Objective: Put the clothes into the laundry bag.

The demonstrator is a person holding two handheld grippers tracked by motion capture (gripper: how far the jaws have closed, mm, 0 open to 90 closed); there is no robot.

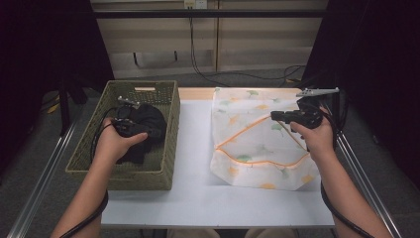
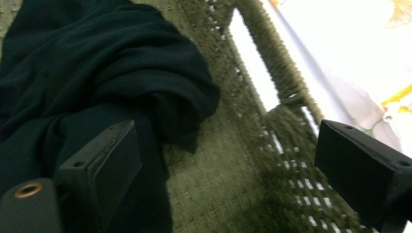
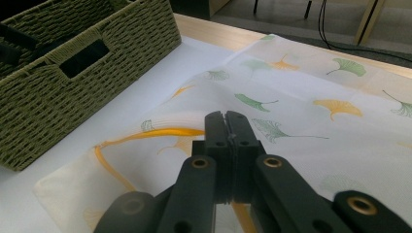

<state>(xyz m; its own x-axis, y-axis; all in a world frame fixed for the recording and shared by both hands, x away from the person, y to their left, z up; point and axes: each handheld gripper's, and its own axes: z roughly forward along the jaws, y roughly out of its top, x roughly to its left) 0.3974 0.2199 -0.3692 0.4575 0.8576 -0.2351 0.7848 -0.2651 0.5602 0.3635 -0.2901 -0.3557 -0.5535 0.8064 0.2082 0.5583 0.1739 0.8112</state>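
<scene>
Your jaws differ: those of the left gripper (image 2: 228, 170) stand wide apart and hold nothing, down inside the rectangular olive-green woven basket (image 1: 167, 130) at the table's left; those of the right gripper (image 3: 227, 131) are pressed flat together, and you cannot tell whether any fabric is caught between them. Under both lies the white table top (image 1: 193, 148). On its right half sits the white mesh laundry bag printed with green and orange leaves and edged with an orange zipper (image 1: 247, 144), your right gripper above it. In the basket, the crumpled black garment (image 2: 87, 82) lies against your left gripper's left jaw.
</scene>
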